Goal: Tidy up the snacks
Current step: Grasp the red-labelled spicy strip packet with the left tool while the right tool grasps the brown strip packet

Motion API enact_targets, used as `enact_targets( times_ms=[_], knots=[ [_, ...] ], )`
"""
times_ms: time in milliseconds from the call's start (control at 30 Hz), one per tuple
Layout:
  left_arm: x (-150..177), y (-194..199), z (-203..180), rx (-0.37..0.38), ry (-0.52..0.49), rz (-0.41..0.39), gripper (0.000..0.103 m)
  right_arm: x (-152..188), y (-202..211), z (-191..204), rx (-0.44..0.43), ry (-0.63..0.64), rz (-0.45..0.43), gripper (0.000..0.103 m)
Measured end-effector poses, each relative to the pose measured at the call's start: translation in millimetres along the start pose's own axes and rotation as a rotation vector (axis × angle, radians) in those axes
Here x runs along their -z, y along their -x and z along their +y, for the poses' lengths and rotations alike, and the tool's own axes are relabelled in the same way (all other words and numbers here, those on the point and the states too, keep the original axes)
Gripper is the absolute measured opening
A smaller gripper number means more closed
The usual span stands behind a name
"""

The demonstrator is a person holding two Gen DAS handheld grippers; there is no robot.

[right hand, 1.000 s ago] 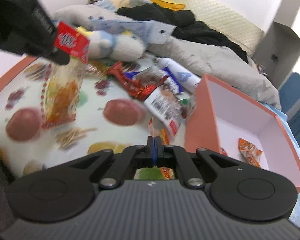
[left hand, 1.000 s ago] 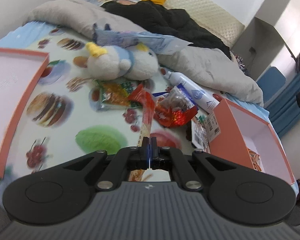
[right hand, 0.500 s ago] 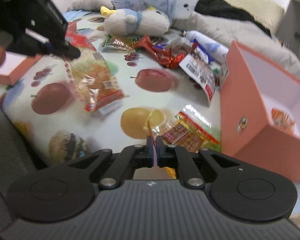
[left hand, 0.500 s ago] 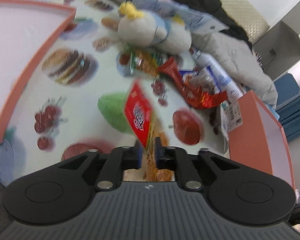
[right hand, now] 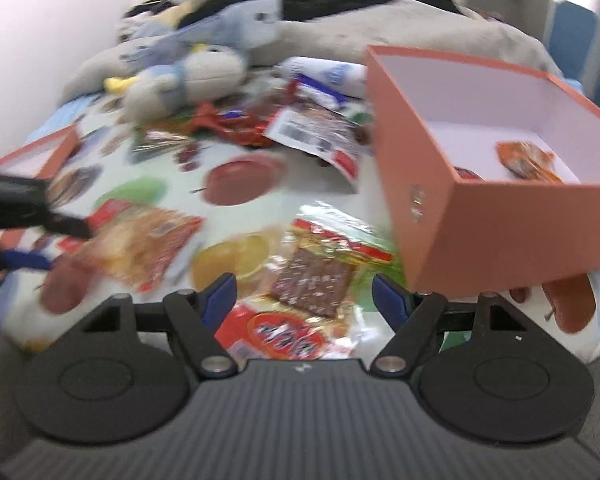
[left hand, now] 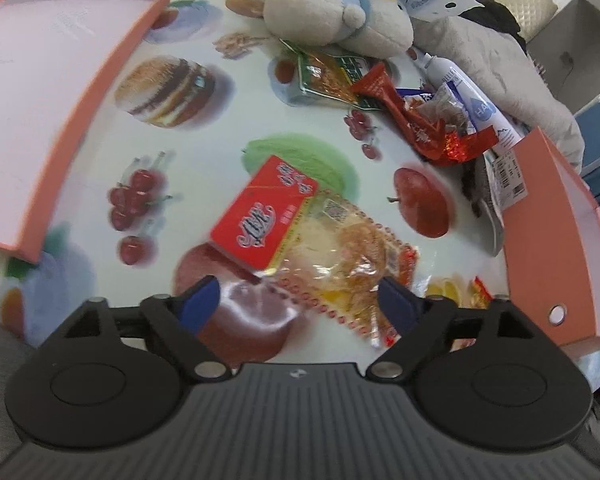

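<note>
My left gripper [left hand: 298,306] is open just above a clear snack bag with a red header [left hand: 300,236], which lies flat on the fruit-print sheet. My right gripper [right hand: 304,294] is open over a red-and-green snack packet [right hand: 316,276] lying on the sheet beside the orange box [right hand: 428,184]. The box holds an orange snack packet [right hand: 526,160]. The left gripper's fingers [right hand: 66,224] and its bag [right hand: 140,242] show at the left of the right wrist view. A pile of snack packets [left hand: 420,120] lies further back.
An orange box lid [left hand: 40,92] lies at the left. A plush toy [left hand: 332,20], a white bottle [left hand: 472,100], a grey blanket and dark clothes lie at the back. The orange box [left hand: 552,248] stands at the right. The right wrist view is blurred.
My left gripper has opened and let the red-header bag drop onto the sheet. My right gripper has opened and let go of the red-and-green packet beside the box.
</note>
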State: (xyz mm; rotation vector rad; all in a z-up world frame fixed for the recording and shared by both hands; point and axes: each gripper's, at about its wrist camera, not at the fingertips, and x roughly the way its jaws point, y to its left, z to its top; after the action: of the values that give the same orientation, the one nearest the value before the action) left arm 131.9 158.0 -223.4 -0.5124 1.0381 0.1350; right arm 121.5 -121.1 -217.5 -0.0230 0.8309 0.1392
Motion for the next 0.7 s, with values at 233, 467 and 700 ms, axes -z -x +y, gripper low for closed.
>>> enact_targets(
  times_ms=[233, 467, 700],
  knots=[
    [0.3, -1.6, -28.1, 0.009, -0.177, -0.022, 0.095, 4.3, -28.6, -2.6, -0.002, -0.016, 0.028, 0.083],
    [-1.6, -31.1, -69.8, 0.074, -0.321, 0.027, 0.098, 7.8, -44.5, 0.2, 0.007, 0.037, 0.023, 0.083],
    [-9.6, -49.2, -86.0, 0.052, -0.365, 0.070, 0.102, 10.2, -50.4, 2.2, -0.040, 0.113, 0.024, 0.080]
  ],
)
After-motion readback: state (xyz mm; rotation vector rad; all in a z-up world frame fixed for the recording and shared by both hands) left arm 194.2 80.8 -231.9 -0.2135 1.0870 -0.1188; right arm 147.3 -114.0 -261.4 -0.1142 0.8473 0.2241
